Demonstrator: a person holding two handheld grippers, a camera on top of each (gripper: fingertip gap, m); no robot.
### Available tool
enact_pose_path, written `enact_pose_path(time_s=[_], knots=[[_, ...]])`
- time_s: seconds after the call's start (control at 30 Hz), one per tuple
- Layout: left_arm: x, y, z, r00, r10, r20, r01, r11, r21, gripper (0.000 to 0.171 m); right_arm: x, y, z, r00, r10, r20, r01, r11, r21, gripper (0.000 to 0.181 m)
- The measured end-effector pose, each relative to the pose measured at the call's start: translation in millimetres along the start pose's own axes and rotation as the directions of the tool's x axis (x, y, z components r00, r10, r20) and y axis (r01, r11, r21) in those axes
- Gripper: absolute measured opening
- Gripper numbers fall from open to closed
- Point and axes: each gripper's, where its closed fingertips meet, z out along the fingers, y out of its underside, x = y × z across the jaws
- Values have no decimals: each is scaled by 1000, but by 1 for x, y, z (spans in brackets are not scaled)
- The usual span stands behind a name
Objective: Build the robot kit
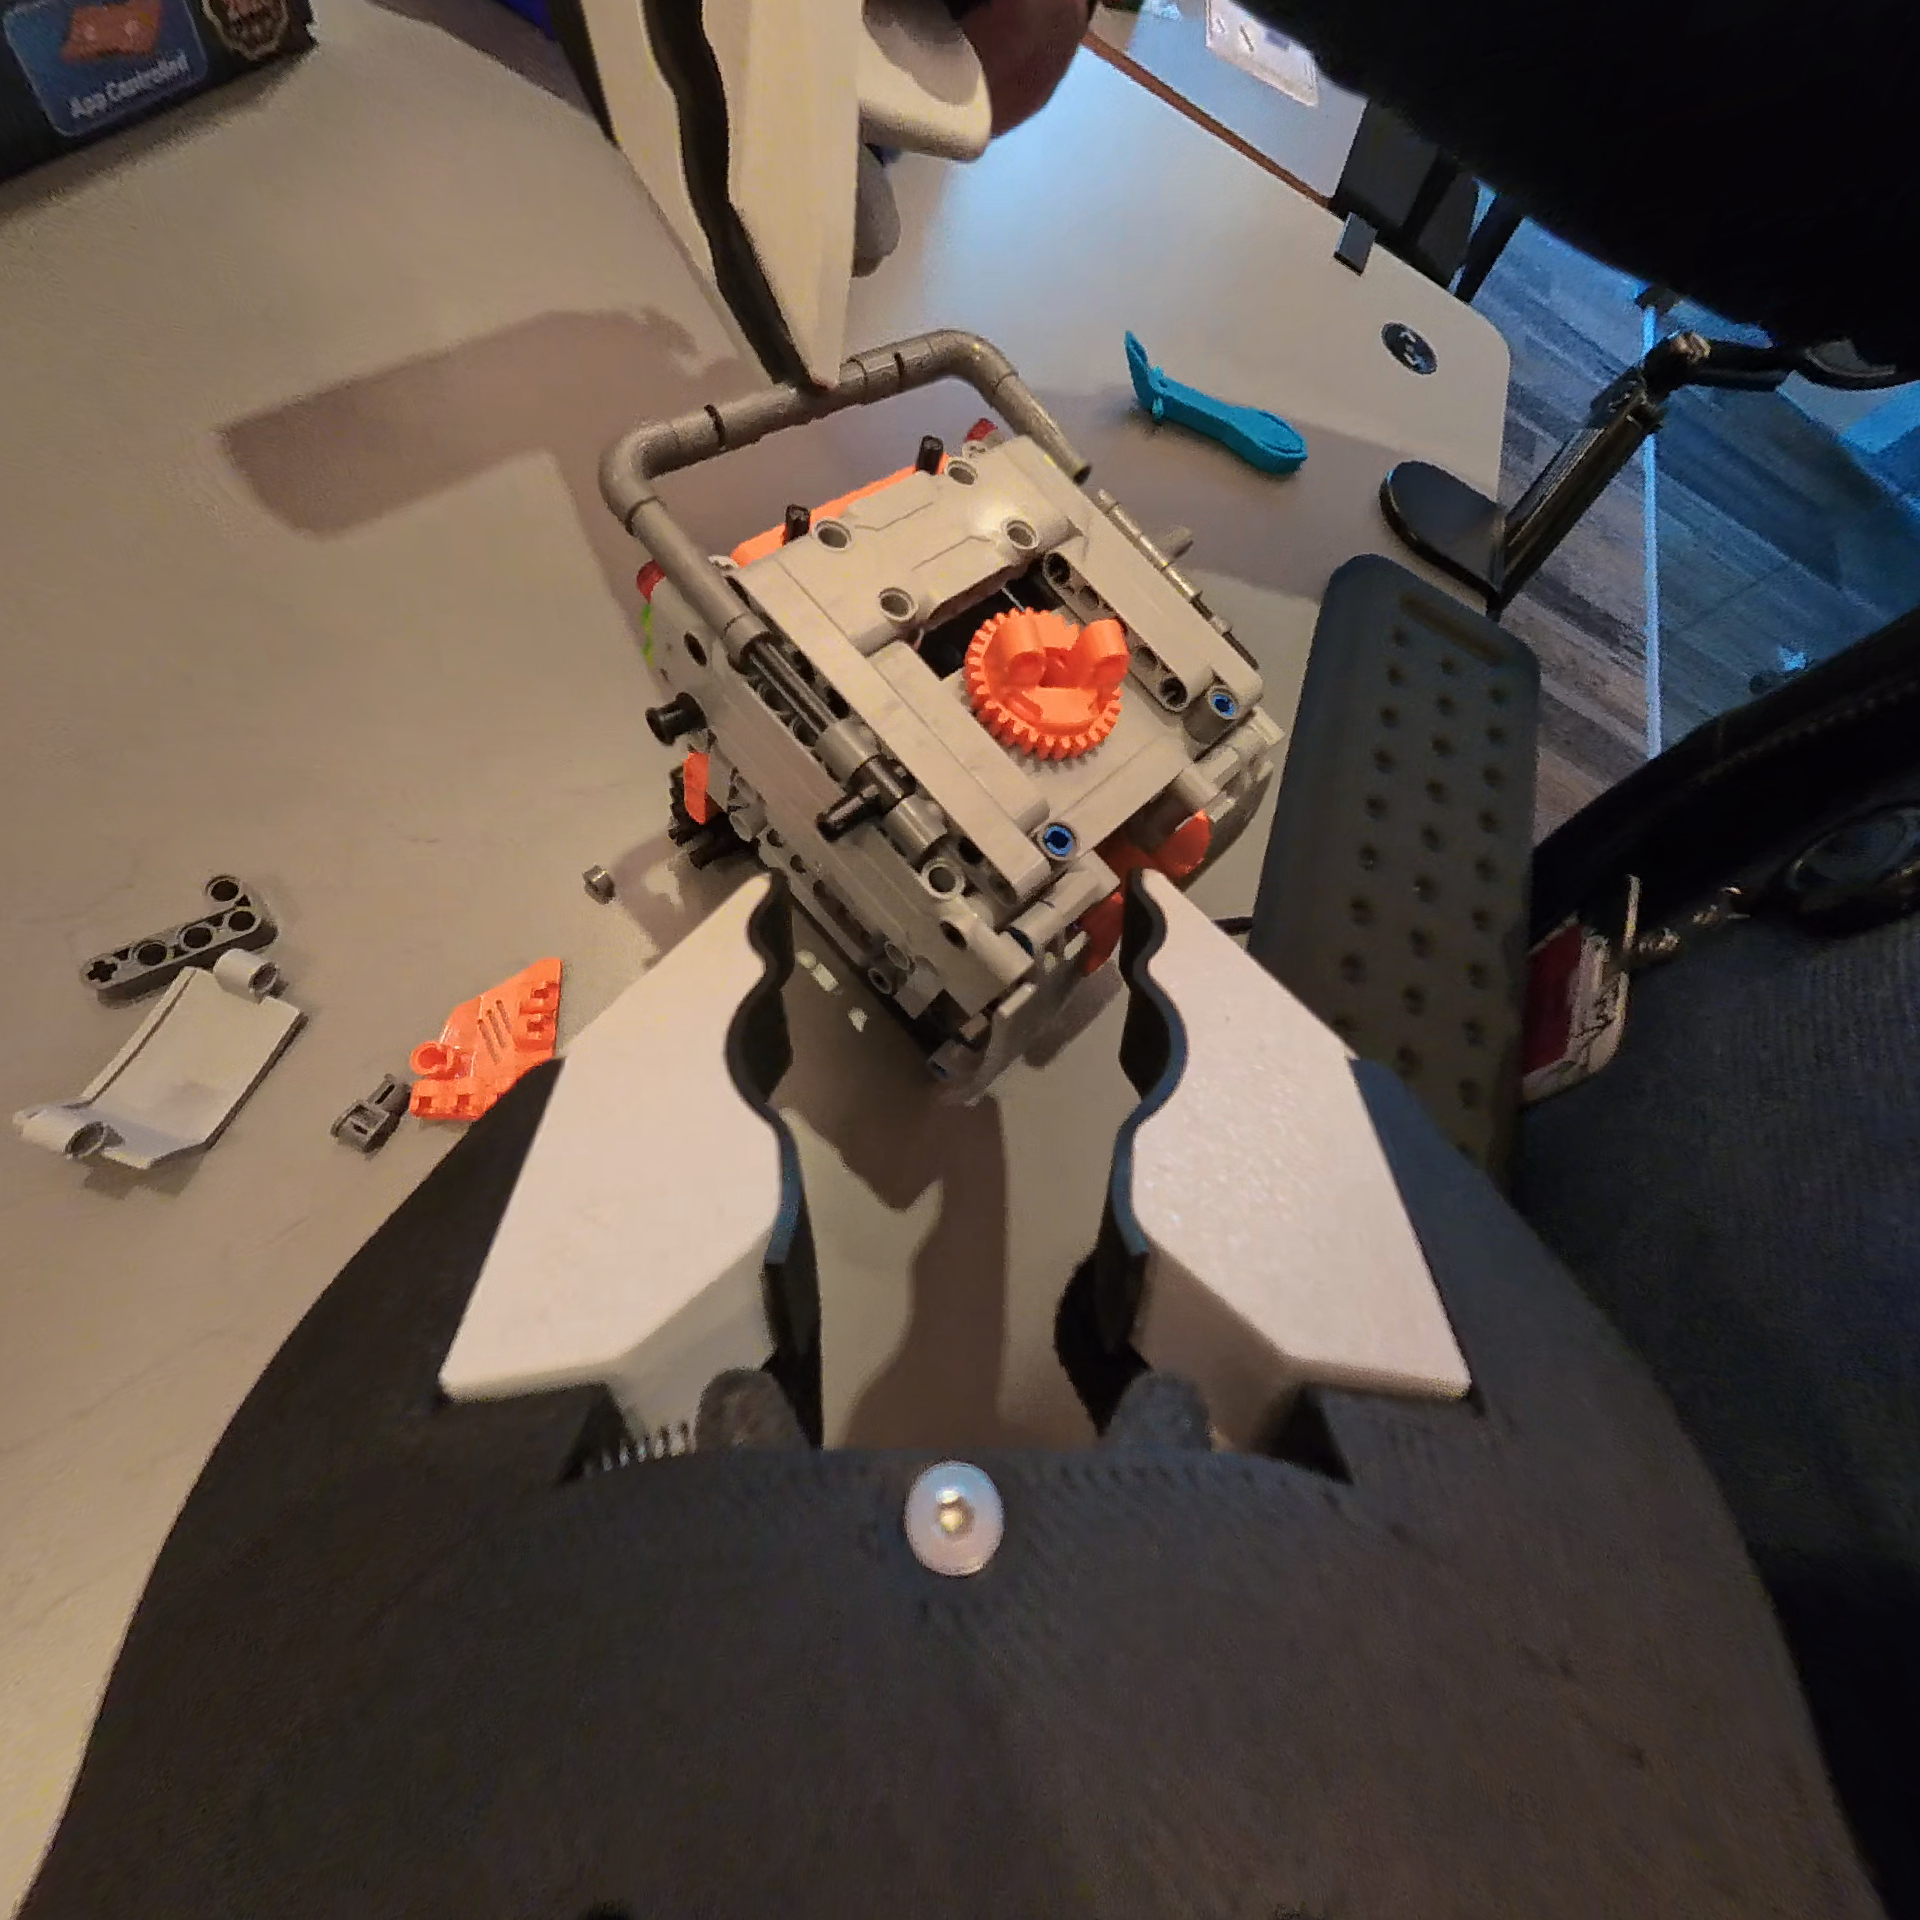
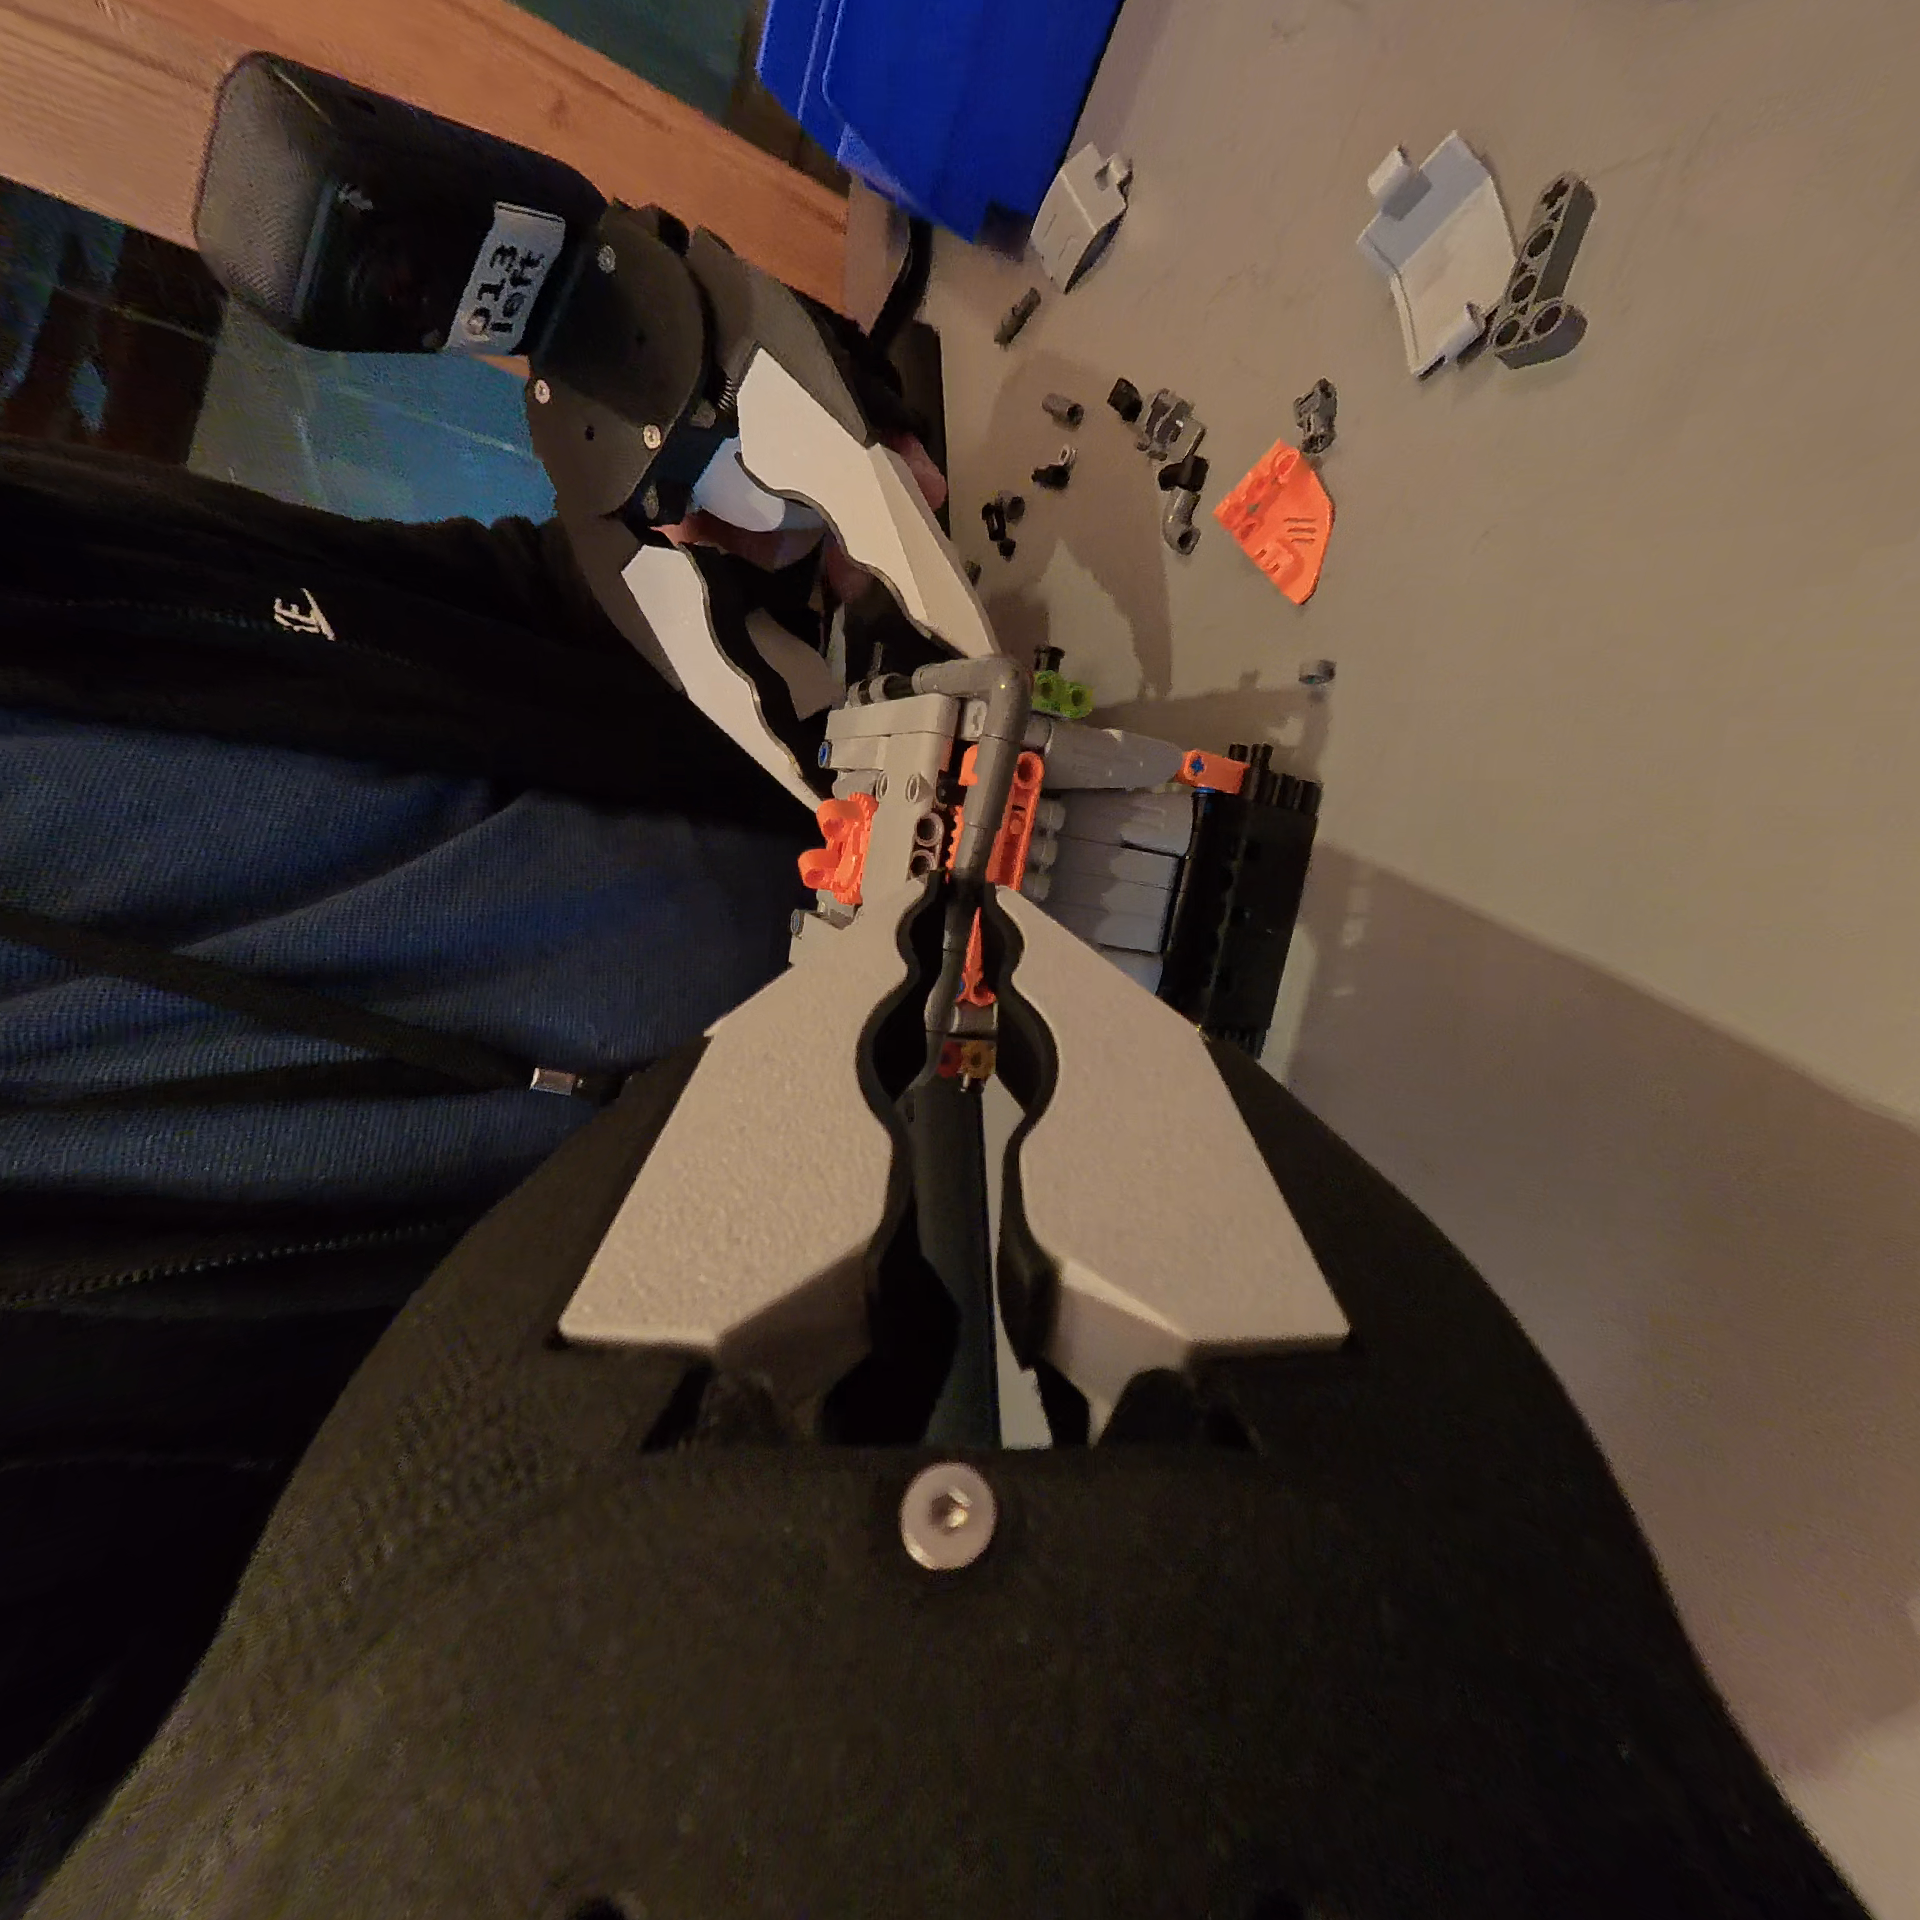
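The left hand-held gripper [image 1: 951, 894] stands open at the near face of the gray-and-orange brick-built model [image 1: 956, 727], its fingertips straddling the model's lower corner without clearly pinching it. The model sits mid-bench, an orange gear [image 1: 1044, 681] on its upturned face. Beyond it, the right hand-held gripper [image 2: 961, 894] is closed on the model's bent gray tube handle [image 1: 821, 416]. Loose pieces, including an orange panel [image 1: 488, 1044], lie toward the left edge. The model's underside is hidden.

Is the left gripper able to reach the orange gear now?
Probably yes. The left gripper is open just before the model, and the orange gear lies bare on top; the right gripper holds only the far handle.
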Motion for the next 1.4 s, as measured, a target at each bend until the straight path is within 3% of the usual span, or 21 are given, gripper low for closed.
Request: enact_pose_path(time_s=[0.3,0.53,0.77,1.0,1.23,1.4], knots=[[5,1,-3,998,-9,-64,10,1000,23,46,-5,18,-1,1000,-4,26,1,992,123,4],[4,0,-3,997,-13,-70,15,1000,22,43,-7,25,-3,1000,-16,-2,16,991,131,5],[3,-1,-2,998,6,-66,-5,1000,12,43,-6,22,-1,1000,-23,21,21,995,101,22],[4,-2,-2,998,6,-65,-5,1000,16,43,3,-2,-2,999,-26,38,19,983,182,6],[2,-1,-2,998,15,-67,-15,1000,4,43,3,-7,0,997,-79,9,77,984,158,5],[1,-3,-1,996,29,-79,-30,1000,-9,42,0,-4,8,995,-91,25,90,994,63,5]])
